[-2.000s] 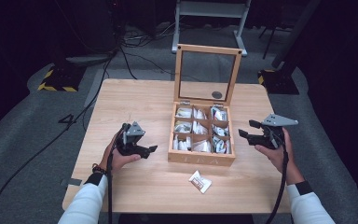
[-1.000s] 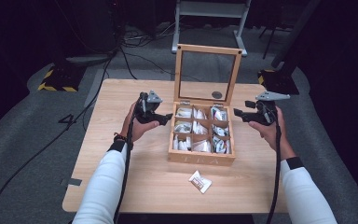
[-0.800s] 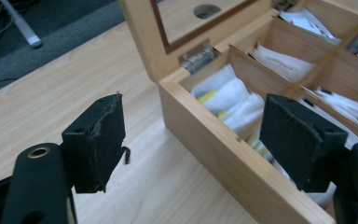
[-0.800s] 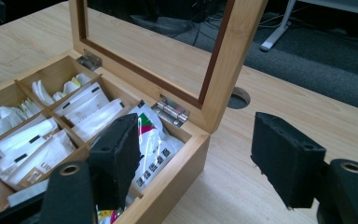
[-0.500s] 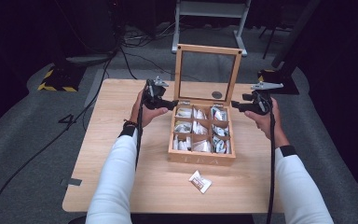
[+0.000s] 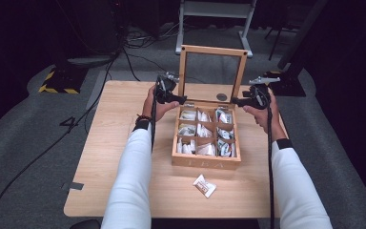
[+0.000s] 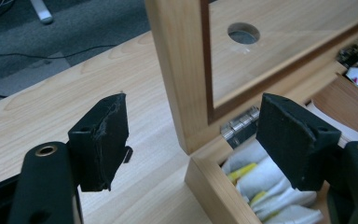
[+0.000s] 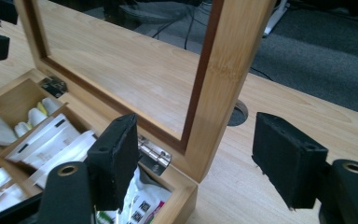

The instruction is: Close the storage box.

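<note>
A wooden tea box [image 6: 206, 161] stands open mid-table, its glass-paned lid [image 6: 213, 51] upright at the back. Its compartments hold several tea bags [image 6: 198, 130]. My left gripper [image 6: 180, 100] is open at the lid's left post [image 7: 177, 70], one jaw on either side of the post's base near the hinge [image 7: 237, 126]. My right gripper [image 6: 236, 101] is open at the lid's right post [image 8: 223, 79], likewise straddling it above the hinge [image 8: 154, 151]. Neither touches the lid. A loose tea packet [image 6: 204, 185] lies on the table in front of the box.
The wooden table [image 6: 119, 143] has a round cable hole [image 6: 221, 97] behind the box. Beyond the table lie cables on grey floor, a yellow-black striped base [image 6: 57, 83] at the left, and a metal stand [image 6: 214, 19] at the back.
Both grippers have moved from the table's front sides up and inward to the back corners of the box, ending astride the upright lid's two posts. The box and packet have stayed put.
</note>
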Available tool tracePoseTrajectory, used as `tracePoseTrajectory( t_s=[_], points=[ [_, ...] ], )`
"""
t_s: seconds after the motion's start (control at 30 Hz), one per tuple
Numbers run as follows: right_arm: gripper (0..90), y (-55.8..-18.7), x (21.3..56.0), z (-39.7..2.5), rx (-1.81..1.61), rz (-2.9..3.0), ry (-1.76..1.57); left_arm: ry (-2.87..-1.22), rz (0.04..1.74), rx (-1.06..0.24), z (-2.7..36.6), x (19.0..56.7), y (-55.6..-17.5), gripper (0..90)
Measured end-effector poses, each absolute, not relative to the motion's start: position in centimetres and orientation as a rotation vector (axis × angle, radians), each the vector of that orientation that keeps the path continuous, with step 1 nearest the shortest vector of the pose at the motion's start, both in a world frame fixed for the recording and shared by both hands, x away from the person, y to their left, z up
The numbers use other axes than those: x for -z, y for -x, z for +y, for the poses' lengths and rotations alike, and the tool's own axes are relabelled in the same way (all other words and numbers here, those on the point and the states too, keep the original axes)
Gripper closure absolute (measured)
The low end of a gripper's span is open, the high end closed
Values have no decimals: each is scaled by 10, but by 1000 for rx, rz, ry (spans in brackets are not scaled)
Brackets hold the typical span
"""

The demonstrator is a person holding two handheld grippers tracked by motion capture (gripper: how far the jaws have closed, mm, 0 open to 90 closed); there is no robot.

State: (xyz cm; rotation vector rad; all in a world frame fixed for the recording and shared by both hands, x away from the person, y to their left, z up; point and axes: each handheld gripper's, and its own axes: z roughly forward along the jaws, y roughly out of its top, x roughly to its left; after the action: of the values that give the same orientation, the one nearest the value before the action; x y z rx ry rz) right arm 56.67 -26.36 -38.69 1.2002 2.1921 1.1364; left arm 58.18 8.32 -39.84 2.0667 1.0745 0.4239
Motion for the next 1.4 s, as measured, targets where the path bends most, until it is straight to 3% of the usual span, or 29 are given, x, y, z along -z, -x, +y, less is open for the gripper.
tracePoseTrajectory(
  t_s=[0.27, 0.93, 1.4],
  points=[
    [317, -578, 399, -260, -1112, 2198, -1258, -2093, 1071, -388, 82, 400, -591, 308],
    [318, -590, 405, -241, -1142, 2230, -1264, -2090, 1092, -287, 59, 419, -599, 297],
    [372, -589, 404, -246, -1177, 2215, -1282, -2098, 1073, -280, 64, 417, -601, 317]
  ],
)
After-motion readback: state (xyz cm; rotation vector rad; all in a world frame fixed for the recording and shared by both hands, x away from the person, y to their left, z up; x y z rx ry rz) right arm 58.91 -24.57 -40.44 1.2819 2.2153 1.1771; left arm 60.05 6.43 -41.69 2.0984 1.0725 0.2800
